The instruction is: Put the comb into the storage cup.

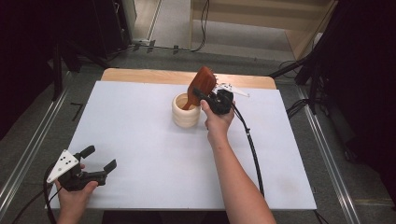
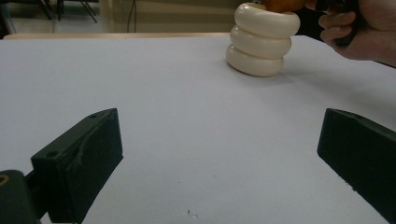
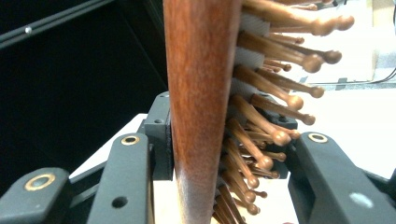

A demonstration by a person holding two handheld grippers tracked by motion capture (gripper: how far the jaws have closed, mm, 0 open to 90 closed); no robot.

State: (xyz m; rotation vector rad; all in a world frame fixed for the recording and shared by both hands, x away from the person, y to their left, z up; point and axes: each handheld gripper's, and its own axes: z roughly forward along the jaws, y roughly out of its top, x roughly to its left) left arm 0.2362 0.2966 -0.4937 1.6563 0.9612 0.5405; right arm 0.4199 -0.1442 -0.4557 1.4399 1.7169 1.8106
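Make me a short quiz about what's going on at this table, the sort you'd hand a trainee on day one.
1. True or false: the right gripper is shut on the wooden hairbrush.
2. Where does the hairbrush's handle end point? A) into the cream holder B) flat on the white table C) at the floor
3. In a few words: how do the jaws of the left gripper stand, and is anything between them?

Key
1. True; one jaw presses the brush's back, the other its bristle side.
2. A; the brush head sticks up above the holder's rim.
3. Wide open, nothing between them, low over the near left part of the table.
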